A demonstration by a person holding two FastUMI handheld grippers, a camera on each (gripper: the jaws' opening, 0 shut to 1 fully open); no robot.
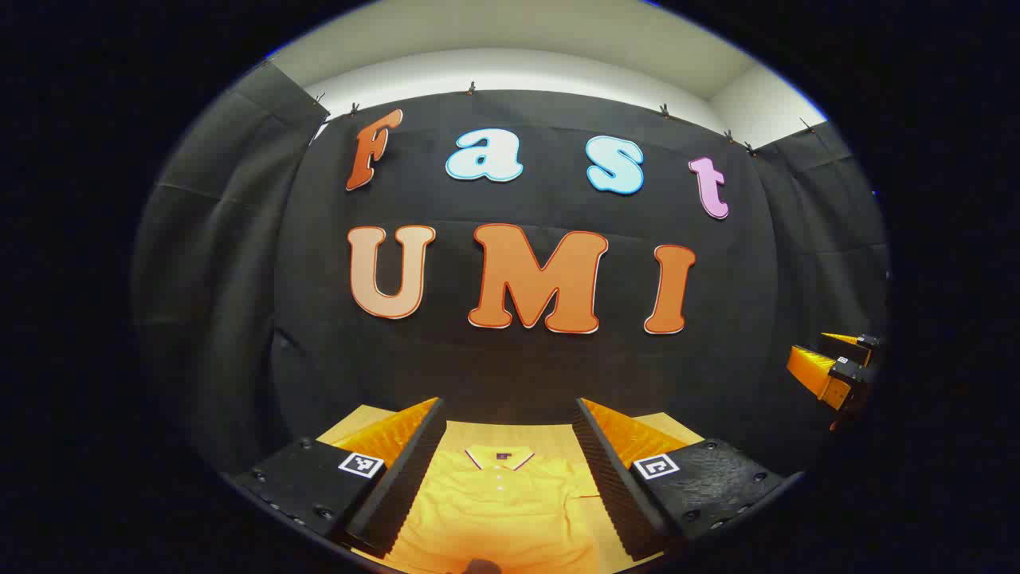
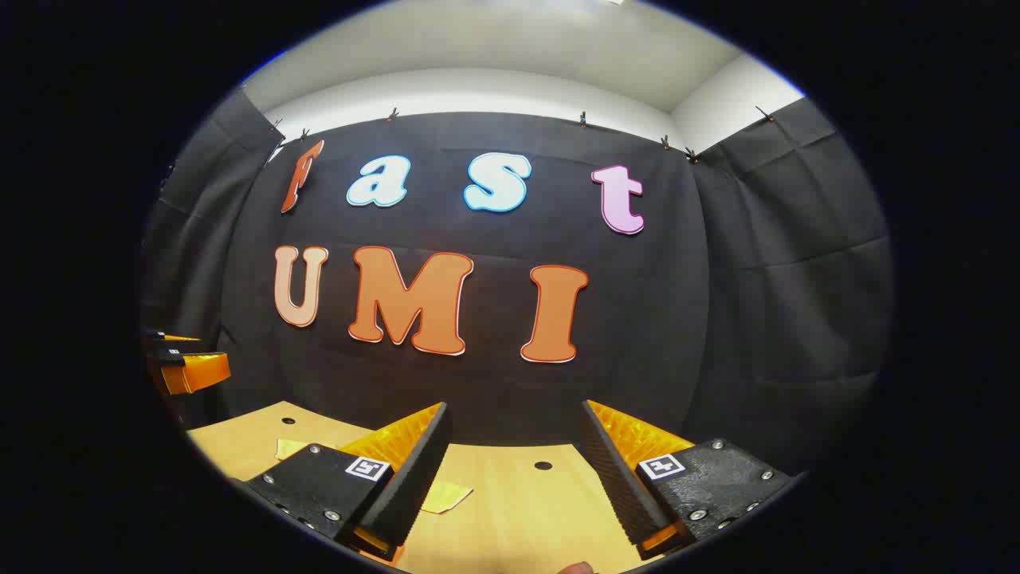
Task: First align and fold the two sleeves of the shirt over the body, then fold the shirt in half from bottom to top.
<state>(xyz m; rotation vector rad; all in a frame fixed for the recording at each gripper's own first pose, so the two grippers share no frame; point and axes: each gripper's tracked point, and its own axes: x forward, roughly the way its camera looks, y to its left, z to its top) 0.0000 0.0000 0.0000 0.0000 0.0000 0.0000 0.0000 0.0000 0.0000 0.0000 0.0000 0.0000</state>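
A yellow polo shirt (image 1: 498,506) lies flat on the wooden table (image 1: 550,434), front side up, its striped collar (image 1: 498,458) toward the far wall. My left gripper (image 1: 508,406) hovers above the shirt, open, with the collar and chest showing between its two fingers. In the right gripper view, my right gripper (image 2: 515,408) is open over bare table (image 2: 518,510). A yellow corner of the shirt (image 2: 448,497) peeks out beside its left finger, and another yellow edge (image 2: 293,448) lies farther left. Neither gripper holds anything.
The right gripper (image 1: 833,371) hangs in the air at the right edge of the left gripper view. At the left edge of the right gripper view is the left gripper (image 2: 187,368). The tabletop has small round holes (image 2: 543,465). Black cloth walls close off the back and sides.
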